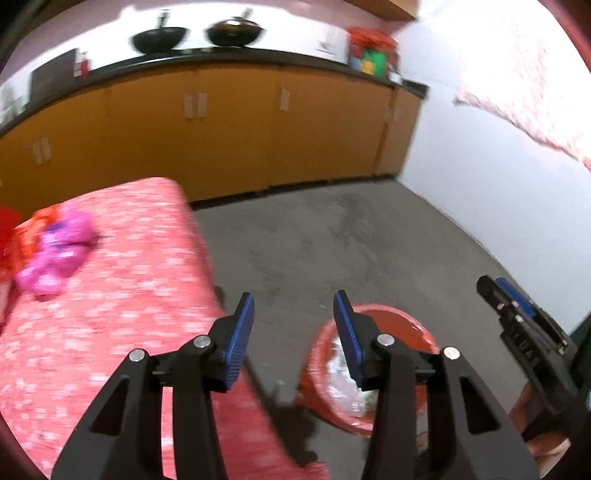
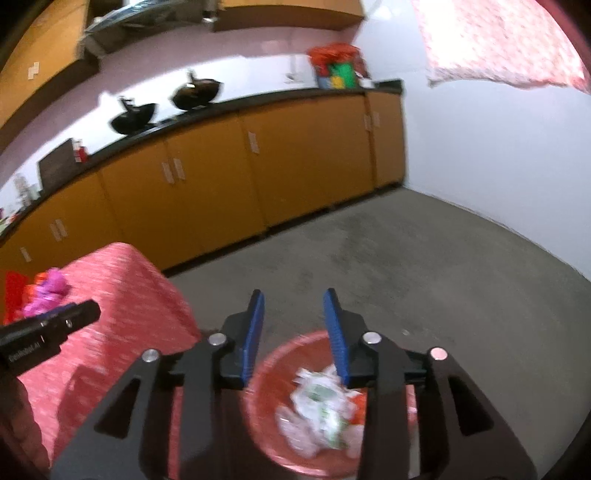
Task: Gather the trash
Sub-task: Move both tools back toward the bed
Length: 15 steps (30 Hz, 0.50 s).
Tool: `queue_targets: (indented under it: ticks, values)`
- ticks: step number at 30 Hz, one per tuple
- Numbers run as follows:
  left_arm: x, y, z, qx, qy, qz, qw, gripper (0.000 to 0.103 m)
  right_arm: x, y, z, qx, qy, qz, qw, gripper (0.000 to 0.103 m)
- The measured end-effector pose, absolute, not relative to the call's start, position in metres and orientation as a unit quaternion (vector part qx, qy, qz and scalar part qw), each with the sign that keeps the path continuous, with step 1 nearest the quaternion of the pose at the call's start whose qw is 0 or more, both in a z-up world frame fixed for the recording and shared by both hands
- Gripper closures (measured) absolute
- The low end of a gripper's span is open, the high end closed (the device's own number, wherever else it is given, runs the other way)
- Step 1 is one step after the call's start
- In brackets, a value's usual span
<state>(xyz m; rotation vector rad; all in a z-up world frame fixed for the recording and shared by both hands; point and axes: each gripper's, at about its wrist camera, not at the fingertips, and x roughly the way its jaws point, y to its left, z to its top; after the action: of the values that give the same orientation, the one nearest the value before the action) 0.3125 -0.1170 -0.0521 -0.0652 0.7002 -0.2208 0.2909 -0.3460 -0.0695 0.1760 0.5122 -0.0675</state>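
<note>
A red bin [image 2: 275, 363] stands on the floor beside the table and holds crumpled white and green wrappers [image 2: 321, 406]. It also shows in the left wrist view [image 1: 406, 325]. My right gripper [image 2: 293, 301] is open and empty, above the bin. My left gripper [image 1: 293, 304] is open and empty, over the gap between the table edge and the bin. Pink and red wrappers [image 1: 55, 251] lie on the table at the far left; they also show in the right wrist view [image 2: 46, 291].
The table has a red patterned cloth [image 1: 122, 295]. Orange cabinets [image 1: 229, 129] with a black counter run along the back, with two black woks [image 1: 195, 35] on top. A white wall [image 1: 480, 184] is to the right. Grey floor [image 2: 424, 277] lies between.
</note>
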Motion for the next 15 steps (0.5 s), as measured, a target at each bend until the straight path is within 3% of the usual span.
queue_targets:
  ticks: [9,15]
  values:
    - [0.285,0.037,-0.037,-0.052,0.306,0.034,0.950,0.054,0.326,-0.189,-0.030,0.055,0.263,0.121,0.956,0.060]
    - [0.268,0.115,-0.036,-0.052,0.286,0.117,0.950,0.046,0.352,-0.085,-0.027,0.035,0.273,0.188,0.943,0.059]
